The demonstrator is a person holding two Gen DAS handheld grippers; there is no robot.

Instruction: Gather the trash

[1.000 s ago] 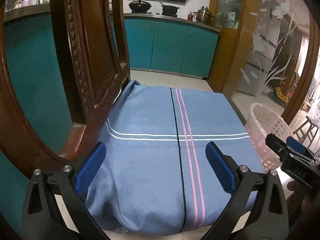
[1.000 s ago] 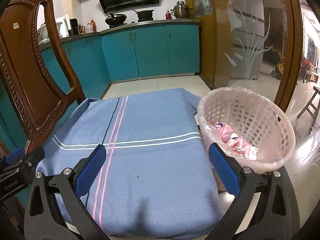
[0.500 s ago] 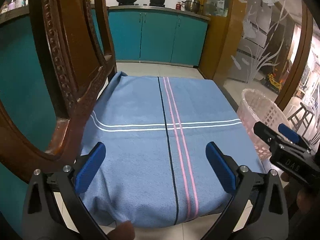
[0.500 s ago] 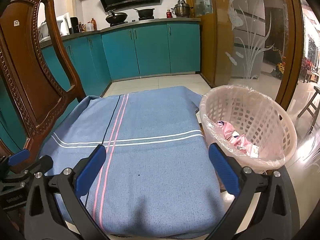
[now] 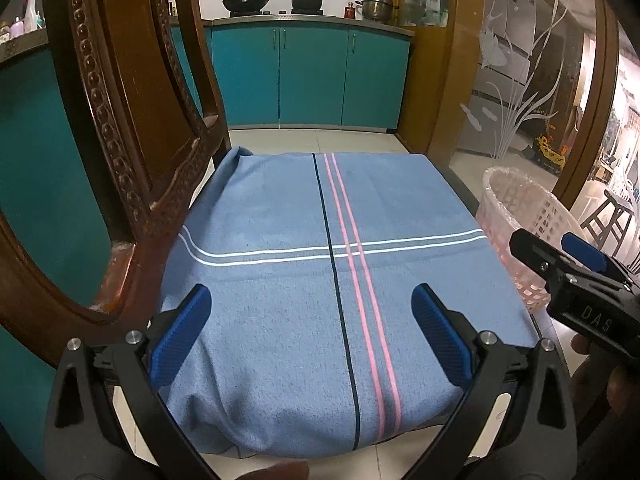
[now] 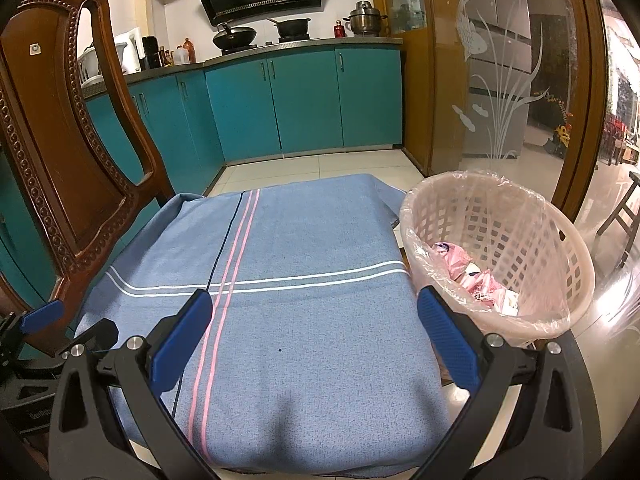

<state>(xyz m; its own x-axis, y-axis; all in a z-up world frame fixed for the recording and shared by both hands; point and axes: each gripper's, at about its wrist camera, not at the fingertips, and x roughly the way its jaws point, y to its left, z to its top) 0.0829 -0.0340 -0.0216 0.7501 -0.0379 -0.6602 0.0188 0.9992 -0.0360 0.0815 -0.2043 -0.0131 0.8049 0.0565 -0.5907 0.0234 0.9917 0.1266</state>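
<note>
A pink lattice waste basket (image 6: 520, 236) with a clear liner stands on the floor right of a chair seat; pink wrappers and crumpled paper (image 6: 476, 280) lie inside it. The same basket (image 5: 520, 216) shows at the right of the left wrist view. The seat is covered by a blue striped towel (image 6: 288, 280) with nothing lying on it. My left gripper (image 5: 310, 334) hovers open over the towel's near edge. My right gripper (image 6: 316, 340) is open too, nothing between its fingers, its right finger close to the basket. Each gripper shows at the edge of the other's view.
A carved wooden chair back (image 5: 132, 128) rises on the left, close to my left gripper. Teal kitchen cabinets (image 6: 304, 92) line the far wall across a tiled floor (image 6: 320, 164). A frosted glass door (image 6: 500, 80) and a stool (image 6: 620, 224) stand to the right.
Both grippers have pulled back and lifted a little, so more of the room shows above the towel. Both stay open, and the towel and basket have not moved.
</note>
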